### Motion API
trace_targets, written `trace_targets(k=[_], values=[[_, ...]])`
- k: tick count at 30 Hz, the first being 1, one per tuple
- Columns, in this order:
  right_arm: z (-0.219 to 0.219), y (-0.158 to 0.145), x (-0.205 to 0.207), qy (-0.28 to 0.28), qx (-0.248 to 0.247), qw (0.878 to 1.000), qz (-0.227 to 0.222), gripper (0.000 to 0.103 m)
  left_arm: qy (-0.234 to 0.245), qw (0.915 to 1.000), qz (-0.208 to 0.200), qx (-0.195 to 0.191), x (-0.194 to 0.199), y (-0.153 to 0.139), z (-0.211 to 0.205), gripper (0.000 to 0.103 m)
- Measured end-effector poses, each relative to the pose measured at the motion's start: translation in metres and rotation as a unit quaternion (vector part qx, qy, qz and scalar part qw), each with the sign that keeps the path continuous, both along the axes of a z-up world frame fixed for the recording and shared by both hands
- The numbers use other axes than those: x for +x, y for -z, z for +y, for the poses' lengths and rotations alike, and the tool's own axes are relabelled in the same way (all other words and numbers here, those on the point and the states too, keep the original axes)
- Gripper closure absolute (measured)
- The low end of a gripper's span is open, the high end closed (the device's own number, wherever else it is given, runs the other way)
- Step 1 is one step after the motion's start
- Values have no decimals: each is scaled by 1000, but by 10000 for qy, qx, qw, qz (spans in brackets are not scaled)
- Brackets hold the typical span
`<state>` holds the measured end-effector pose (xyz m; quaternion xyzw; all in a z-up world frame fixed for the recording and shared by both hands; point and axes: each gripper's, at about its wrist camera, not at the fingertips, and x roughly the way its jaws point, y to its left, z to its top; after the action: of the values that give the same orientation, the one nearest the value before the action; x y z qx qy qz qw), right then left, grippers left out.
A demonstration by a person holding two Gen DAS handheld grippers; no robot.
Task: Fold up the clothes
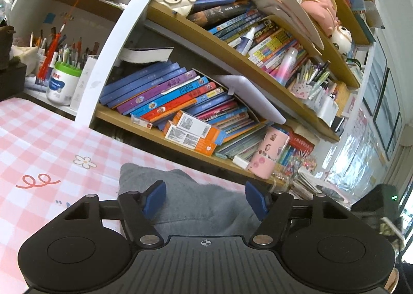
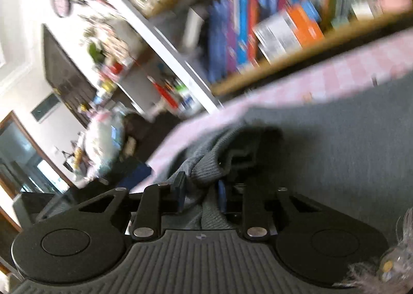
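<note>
A grey knit garment (image 1: 201,206) lies on the table's pink checked cloth (image 1: 38,139), its corner reaching toward the bookshelf. My left gripper (image 1: 205,198) straddles that corner, blue pads (image 1: 155,198) apart with cloth lying between them, not squeezed. In the right wrist view, which is blurred, the garment (image 2: 335,154) spreads wide over the pink cloth (image 2: 335,80). My right gripper (image 2: 201,190) is shut on a bunched ribbed edge (image 2: 204,172) of it, and the fold rises between the pads.
A wooden bookshelf (image 1: 180,136) packed with leaning books stands just behind the table edge. A pink tumbler (image 1: 268,154) and orange boxes (image 1: 193,134) sit on its lowest board. A white tub with pens (image 1: 62,82) stands at the far left.
</note>
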<state>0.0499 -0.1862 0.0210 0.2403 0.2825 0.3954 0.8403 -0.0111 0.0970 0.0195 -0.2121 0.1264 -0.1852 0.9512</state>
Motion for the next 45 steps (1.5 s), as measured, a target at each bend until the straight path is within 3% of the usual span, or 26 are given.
trace_targets(k=[2,5,8,13,16,18,20,23,26,32,34,36,40,45], values=[[0,1,1,71,-119,9999,99,80,-1,10000,35,2,1,0,0,35],[0,14,10,170,-367,9974,594,80,-26,9997,226,92,5,3,-1,35],[-2,16,11,226,-414,9964,711,70,-77,9988,456,175,10,7,-2,38],[-10,-6,-6,620,-351,9973,-156,65,-96,9989,454,40,9,7,3,61],[-9,-18,-21,808,-470,9914,-916,76,95,9995,316,-24,6,5,1,77],[-6,-21,-23,755,-501,9897,-1107,83,234,9994,262,-5,5,3,-1,81],[-1,-17,-19,594,-629,9912,-1007,85,295,9985,436,164,9,5,-6,83],[10,-4,-8,453,-1078,9916,-552,85,366,9946,940,239,19,13,-8,83],[12,10,3,353,-1172,9924,-87,85,347,9933,1049,350,22,16,-10,83],[9,10,-1,364,-1150,9926,-159,84,346,9938,943,467,18,15,-13,80],[6,6,-4,377,-1072,9933,-214,77,349,9945,882,452,15,14,-12,77],[3,3,-7,416,-1010,9936,-293,65,350,9951,832,405,14,13,-12,73],[-10,-6,-21,740,-1008,9906,-547,55,299,9957,758,436,11,10,-15,62],[-39,-14,-43,1225,-952,9851,-736,36,55,9964,562,626,5,6,-19,35]])
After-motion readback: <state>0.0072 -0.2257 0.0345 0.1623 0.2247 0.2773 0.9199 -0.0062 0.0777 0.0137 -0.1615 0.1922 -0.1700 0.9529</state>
